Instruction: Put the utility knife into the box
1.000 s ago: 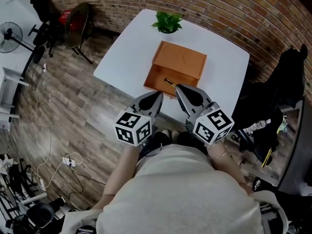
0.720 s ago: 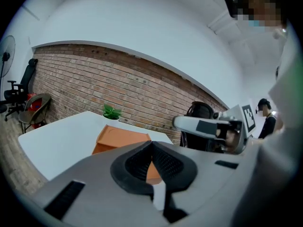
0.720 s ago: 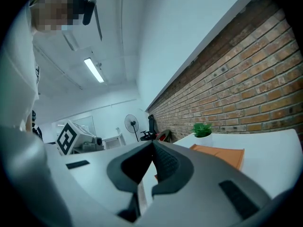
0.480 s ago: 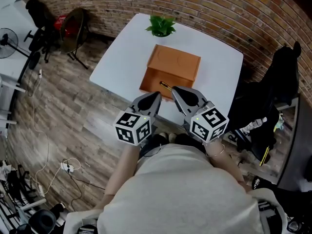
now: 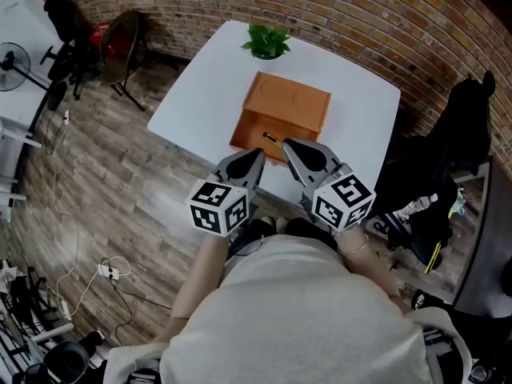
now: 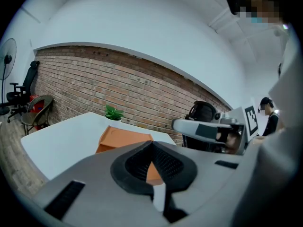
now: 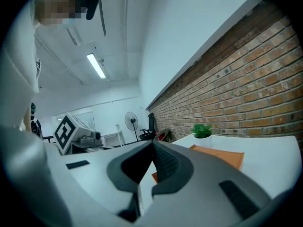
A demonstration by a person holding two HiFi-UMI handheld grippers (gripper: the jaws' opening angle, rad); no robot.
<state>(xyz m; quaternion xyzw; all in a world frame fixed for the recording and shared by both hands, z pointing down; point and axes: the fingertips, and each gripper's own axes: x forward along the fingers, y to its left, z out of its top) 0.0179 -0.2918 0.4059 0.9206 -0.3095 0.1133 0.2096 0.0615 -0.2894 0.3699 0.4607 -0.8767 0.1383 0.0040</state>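
Note:
An orange box (image 5: pixel 290 102) stands open on the white table (image 5: pixel 200 94), its low front tray toward me. A small dark and yellow utility knife (image 5: pixel 271 139) lies in that tray. My right gripper (image 5: pixel 288 144) is shut and empty, its tip just beside the knife at the tray's near edge. Over the table's near edge, left of the right one, my left gripper (image 5: pixel 258 154) is also shut with nothing in it. Past the closed tips the box shows in the left gripper view (image 6: pixel 123 138) and the right gripper view (image 7: pixel 222 156).
A small potted plant (image 5: pixel 267 40) stands behind the box at the table's far edge, against the brick wall. Chairs and a fan (image 5: pixel 16 58) stand on the wooden floor to the left. Dark bags (image 5: pixel 468 134) hang at the right. Cables lie on the floor at lower left.
The head view has shifted slightly, so the table and box sit a little further left. Both grippers remain shut in front of the box, hardly moved.

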